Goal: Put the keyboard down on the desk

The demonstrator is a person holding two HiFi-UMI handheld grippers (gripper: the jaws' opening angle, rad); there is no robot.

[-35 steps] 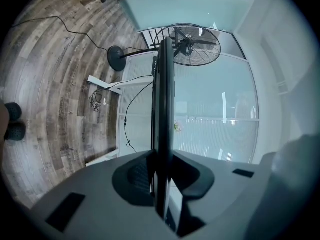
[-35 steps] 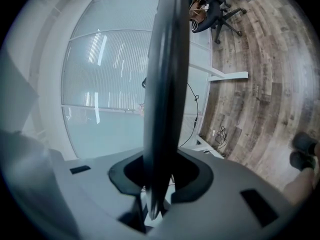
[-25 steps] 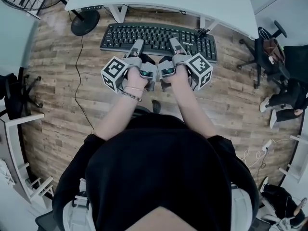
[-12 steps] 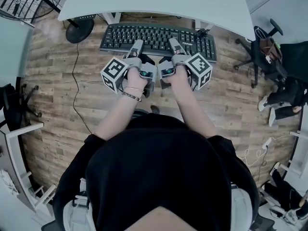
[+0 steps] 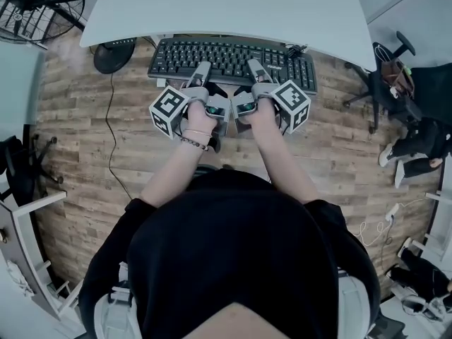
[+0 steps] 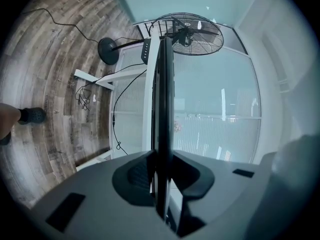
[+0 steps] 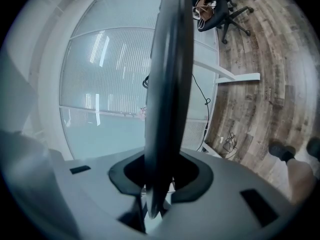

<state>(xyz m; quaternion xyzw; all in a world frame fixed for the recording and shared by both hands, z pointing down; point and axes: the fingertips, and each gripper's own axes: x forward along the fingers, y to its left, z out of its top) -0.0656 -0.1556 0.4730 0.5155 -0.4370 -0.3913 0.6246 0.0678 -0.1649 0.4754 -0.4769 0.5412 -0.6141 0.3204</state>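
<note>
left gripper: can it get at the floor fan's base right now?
Probably not: the left gripper is shut on the keyboard, which the right gripper also holds; the fan base stands on the floor off to its left.

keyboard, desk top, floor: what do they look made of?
keyboard: black plastic, matte, with moulded keycaps and no shine.
desk top: smooth plain white with a faint sheen. Probably laminate or painted board, can't tell which.
floor: planks with grey-brown grain. Wood or wood-look laminate, the look leaves it open.
</note>
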